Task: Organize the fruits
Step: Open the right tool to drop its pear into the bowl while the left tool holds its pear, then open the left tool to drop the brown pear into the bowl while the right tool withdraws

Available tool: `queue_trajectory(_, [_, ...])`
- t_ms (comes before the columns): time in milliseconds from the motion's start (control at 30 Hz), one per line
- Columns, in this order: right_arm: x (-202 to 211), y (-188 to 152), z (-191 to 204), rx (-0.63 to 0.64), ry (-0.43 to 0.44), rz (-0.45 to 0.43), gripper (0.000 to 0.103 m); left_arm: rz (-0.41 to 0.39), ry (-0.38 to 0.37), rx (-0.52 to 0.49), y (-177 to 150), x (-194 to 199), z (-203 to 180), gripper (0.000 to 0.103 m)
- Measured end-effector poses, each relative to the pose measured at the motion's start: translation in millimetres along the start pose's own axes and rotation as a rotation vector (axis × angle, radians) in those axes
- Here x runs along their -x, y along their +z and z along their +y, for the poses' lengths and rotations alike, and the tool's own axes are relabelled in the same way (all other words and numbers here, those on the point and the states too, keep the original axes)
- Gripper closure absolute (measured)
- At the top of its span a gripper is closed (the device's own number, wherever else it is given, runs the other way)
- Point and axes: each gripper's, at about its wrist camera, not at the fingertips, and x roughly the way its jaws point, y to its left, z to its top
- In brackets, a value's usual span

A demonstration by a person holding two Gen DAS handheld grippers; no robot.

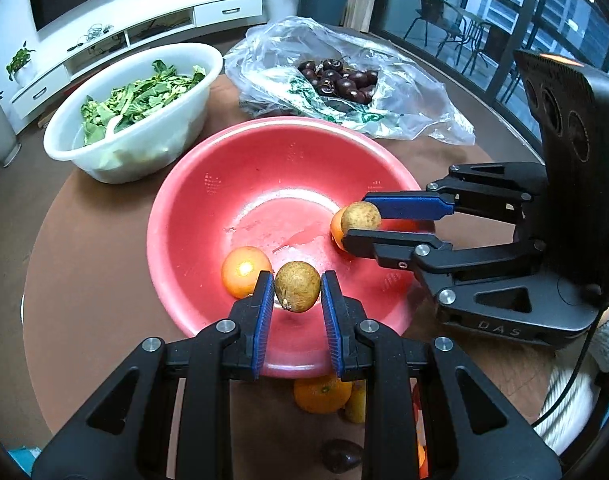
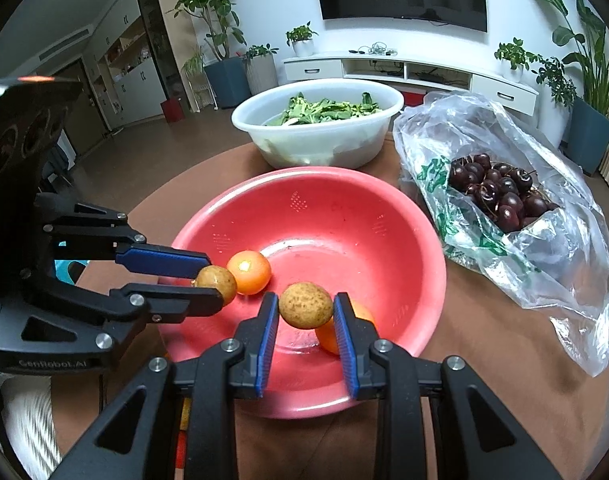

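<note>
We see most of the red bowl (image 1: 208, 216) standing open: its far half and centre are bare, so a gripper could come down there freely. Two orange fruits narrow the near side, one (image 1: 244, 272) toward the left wall and one (image 2: 332, 336) toward the right. The white tub (image 1: 152, 152) of greens crowds the bowl's far left rim, and the crinkled cherry bag (image 1: 404, 112) crowds the far right, leaving a slim gap between them. More fruit (image 1: 322, 394) lies on the table before the bowl, possibly blocking a low approach, though our own fingers hide much of it.
</note>
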Motion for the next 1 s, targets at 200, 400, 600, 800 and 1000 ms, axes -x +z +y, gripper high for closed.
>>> queue_trajectory(200, [-7, 1, -2, 0.007, -0.011, 0.014, 0.072, 0.022, 0.002, -0.008, 1, -10, -1, 0.08])
queue_trajectory(400, [-11, 2, -3, 0.006, -0.015, 0.026, 0.072, 0.04, 0.025, -0.009, 1, -19, -2, 0.08])
queue_trajectory(600, [-13, 1, -4, 0.005, -0.019, 0.028, 0.072, 0.062, 0.026, -0.008, 0, -26, -3, 0.08])
queue_trajectory(800, [-12, 1, -4, 0.009, -0.019, 0.025, 0.071, 0.073, 0.031, -0.003, 0, -30, -2, 0.08])
queue_trajectory(1000, [-7, 2, -2, 0.018, -0.018, 0.005, 0.058, 0.074, 0.029, 0.002, 1, -31, -2, 0.08])
